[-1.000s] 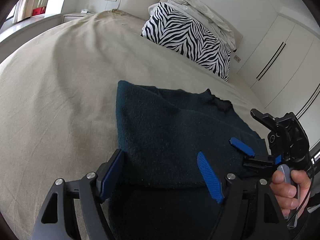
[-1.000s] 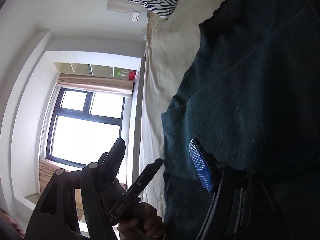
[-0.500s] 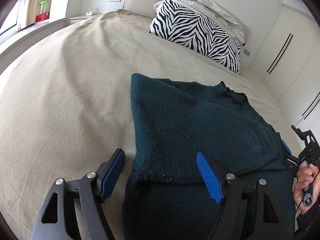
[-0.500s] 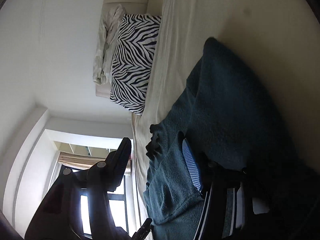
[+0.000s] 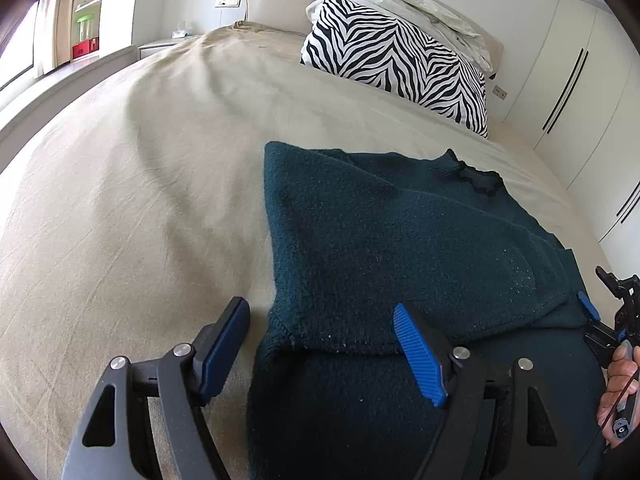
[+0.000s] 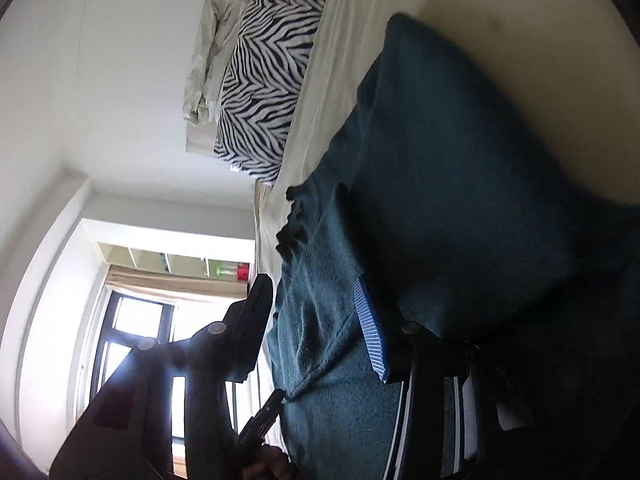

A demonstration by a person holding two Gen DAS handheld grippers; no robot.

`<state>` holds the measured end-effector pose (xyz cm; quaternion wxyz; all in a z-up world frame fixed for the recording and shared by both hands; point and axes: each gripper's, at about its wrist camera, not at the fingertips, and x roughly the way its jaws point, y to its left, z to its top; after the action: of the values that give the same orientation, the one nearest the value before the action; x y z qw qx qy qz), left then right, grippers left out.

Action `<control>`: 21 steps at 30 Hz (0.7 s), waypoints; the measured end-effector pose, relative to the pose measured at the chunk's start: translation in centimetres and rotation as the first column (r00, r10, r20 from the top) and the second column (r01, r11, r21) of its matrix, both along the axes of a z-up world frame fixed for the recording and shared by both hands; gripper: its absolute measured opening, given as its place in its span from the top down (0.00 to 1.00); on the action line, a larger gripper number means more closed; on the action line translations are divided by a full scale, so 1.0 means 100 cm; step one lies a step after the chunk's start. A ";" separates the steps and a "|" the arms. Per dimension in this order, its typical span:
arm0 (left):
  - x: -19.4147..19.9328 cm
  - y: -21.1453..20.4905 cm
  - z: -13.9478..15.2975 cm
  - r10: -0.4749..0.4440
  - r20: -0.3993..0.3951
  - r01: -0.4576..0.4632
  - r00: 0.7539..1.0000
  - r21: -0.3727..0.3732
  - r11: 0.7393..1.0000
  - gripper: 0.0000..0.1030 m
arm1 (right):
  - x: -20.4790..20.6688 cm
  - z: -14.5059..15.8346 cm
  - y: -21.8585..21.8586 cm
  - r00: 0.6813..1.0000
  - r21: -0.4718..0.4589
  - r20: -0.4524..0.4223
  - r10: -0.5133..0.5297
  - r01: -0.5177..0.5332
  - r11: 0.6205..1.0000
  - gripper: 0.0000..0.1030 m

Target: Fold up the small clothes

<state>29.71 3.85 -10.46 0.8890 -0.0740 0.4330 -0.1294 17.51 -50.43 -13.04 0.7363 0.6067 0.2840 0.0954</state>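
Note:
A dark teal knitted sweater [image 5: 384, 240] lies on the beige bed sheet [image 5: 140, 200], its upper part folded over the lower part with the folded edge near me. My left gripper [image 5: 320, 344] is open, its jaws straddling the sweater's near left corner just above the cloth. My right gripper [image 6: 316, 320] is open, rolled sideways at the sweater's right side with cloth [image 6: 460, 208] between and behind its jaws. It shows at the right edge of the left wrist view [image 5: 600, 320], held by a hand.
A zebra-striped pillow [image 5: 400, 64] with a pale folded blanket [image 5: 420, 4] on it leans at the headboard. White wardrobe doors [image 5: 580, 92] stand at the right. A window ledge [image 5: 60, 80] and shelves are at the far left. The bed sheet stretches left of the sweater.
The right gripper moved from over the sweater to its right edge and rolled sideways. The left wrist view shifted slightly, and the sweater's folded edge now lies between the left jaws.

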 end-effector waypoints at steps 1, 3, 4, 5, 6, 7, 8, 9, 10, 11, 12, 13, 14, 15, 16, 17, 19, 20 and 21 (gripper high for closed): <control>-0.001 0.000 0.000 0.000 0.001 0.000 1.000 0.002 1.000 0.25 | -0.013 0.004 -0.015 0.999 -0.025 -0.010 -0.053 0.053 0.998 0.60; -0.001 -0.001 0.000 0.001 0.004 -0.001 1.000 0.005 1.000 0.25 | -0.037 0.011 -0.038 0.992 -0.035 -0.027 -0.123 0.122 0.992 0.55; -0.002 -0.001 0.000 0.002 0.006 -0.002 1.000 0.006 1.000 0.25 | -0.048 0.015 -0.046 0.990 -0.032 -0.021 -0.141 0.140 0.990 0.53; -0.002 -0.002 -0.001 0.001 0.008 -0.001 1.000 0.008 1.000 0.25 | -0.058 0.017 -0.051 0.988 -0.032 -0.016 -0.151 0.151 0.988 0.50; -0.003 -0.002 -0.001 0.001 0.010 -0.001 1.000 0.010 1.000 0.24 | -0.064 0.020 -0.052 0.988 -0.032 -0.020 -0.152 0.152 0.988 0.49; -0.003 -0.002 -0.001 0.001 0.012 -0.001 1.000 0.012 1.000 0.24 | -0.069 0.021 -0.051 0.989 -0.028 -0.029 -0.145 0.144 0.989 0.48; -0.003 -0.003 -0.001 0.001 0.014 -0.002 1.000 0.011 1.000 0.24 | -0.073 0.022 -0.051 0.991 -0.018 -0.038 -0.131 0.130 0.991 0.48; -0.003 -0.002 -0.002 0.003 0.014 -0.003 1.000 0.008 1.000 0.24 | -0.074 0.022 -0.048 0.993 -0.009 -0.046 -0.110 0.110 0.994 0.48; -0.003 -0.002 -0.002 0.004 0.014 -0.004 1.000 0.005 1.000 0.24 | -0.074 0.022 -0.043 0.995 -0.005 -0.051 -0.091 0.090 0.996 0.48; -0.003 -0.001 -0.002 0.005 0.015 -0.005 1.000 0.001 1.000 0.24 | -0.070 0.024 -0.037 0.996 -0.005 -0.045 -0.071 0.071 0.997 0.47; -0.004 -0.001 -0.001 0.006 0.015 -0.006 1.000 -0.002 1.000 0.24 | -0.063 0.028 -0.030 0.998 -0.012 -0.034 -0.048 0.048 0.999 0.47; -0.004 0.000 -0.001 0.006 0.015 -0.006 1.000 -0.005 1.000 0.24 | -0.056 0.032 -0.025 0.999 -0.026 -0.027 -0.028 0.028 0.999 0.48; -0.004 0.000 -0.001 0.007 0.014 -0.007 1.000 -0.006 1.000 0.24 | -0.046 0.037 -0.017 0.999 -0.051 -0.030 -0.012 0.010 0.999 0.47; -0.004 0.000 -0.001 0.007 0.014 -0.007 1.000 -0.007 1.000 0.24 | -0.034 0.042 -0.009 0.999 -0.081 -0.037 0.004 -0.007 0.997 0.48; -0.004 0.001 -0.001 0.008 0.013 -0.007 1.000 -0.008 1.000 0.24 | -0.020 0.047 -0.003 0.999 -0.117 -0.045 0.021 -0.026 0.993 0.48; -0.003 0.001 -0.001 0.008 0.013 -0.008 1.000 -0.009 1.000 0.24 | -0.007 0.052 0.002 0.998 -0.158 -0.058 0.038 -0.047 0.986 0.48; -0.003 0.001 -0.001 0.008 0.013 -0.008 1.000 -0.009 1.000 0.24 | 0.023 0.055 0.013 0.990 -0.228 -0.125 0.073 -0.100 0.968 0.48; -0.003 0.001 -0.001 0.008 0.012 -0.008 1.000 -0.009 1.000 0.24 | 0.039 0.052 0.019 0.979 -0.254 -0.180 0.100 -0.144 0.956 0.48; -0.003 0.001 -0.001 0.008 0.012 -0.008 1.000 -0.009 1.000 0.24 | 0.055 0.044 0.024 0.962 -0.275 -0.242 0.123 -0.190 0.942 0.50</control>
<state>29.40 3.99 -10.52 0.8916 -0.0791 0.4270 -0.1284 23.04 -47.99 -8.63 0.7725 0.4719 0.4229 0.0420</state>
